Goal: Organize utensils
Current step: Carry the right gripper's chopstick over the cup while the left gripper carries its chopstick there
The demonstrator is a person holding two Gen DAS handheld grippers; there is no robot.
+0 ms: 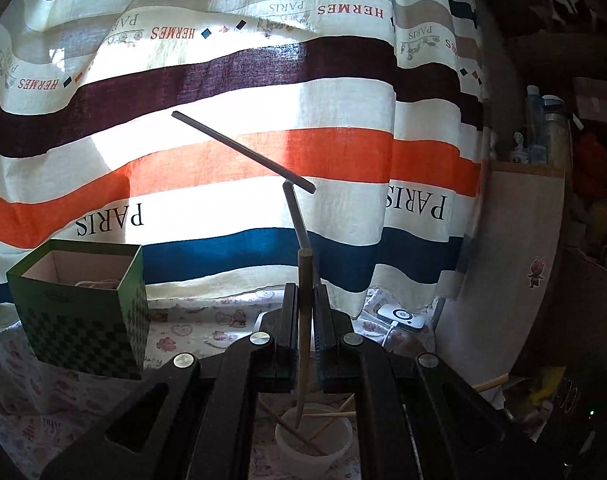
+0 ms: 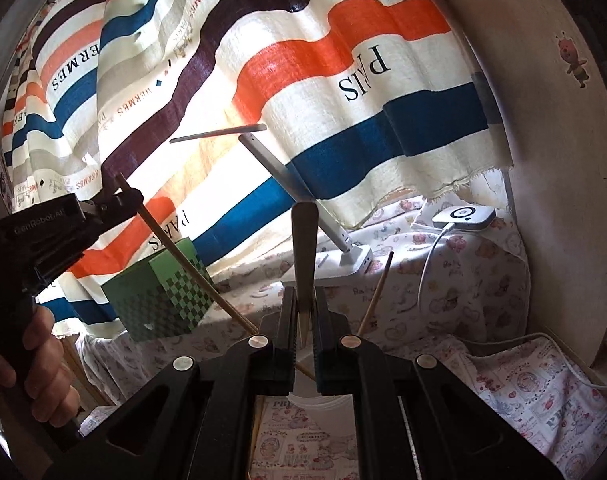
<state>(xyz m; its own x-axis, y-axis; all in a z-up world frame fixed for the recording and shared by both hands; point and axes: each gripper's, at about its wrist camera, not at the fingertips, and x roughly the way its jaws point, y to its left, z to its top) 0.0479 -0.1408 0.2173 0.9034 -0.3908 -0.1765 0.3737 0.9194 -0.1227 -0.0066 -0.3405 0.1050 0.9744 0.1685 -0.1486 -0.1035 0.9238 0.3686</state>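
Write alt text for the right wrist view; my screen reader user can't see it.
The right gripper has its jaws shut on a wooden utensil pointing up. At left, a hand holds the left gripper, clamped on a chopstick slanting past a green checkered box, with a striped curtain behind.

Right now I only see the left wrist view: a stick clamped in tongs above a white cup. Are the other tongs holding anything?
Observer: Yes. The right tongs are shut on a wooden stick of their own, pointing upward.
Operator: And what does that thin bent rod by the curtain stand on?
Observer: It rises from a flat white base, which is hidden in your view.
Operator: Who holds my tongs?
Observer: A person's hand wraps the dark handle. The left tongs pinch their chopstick near its upper end.
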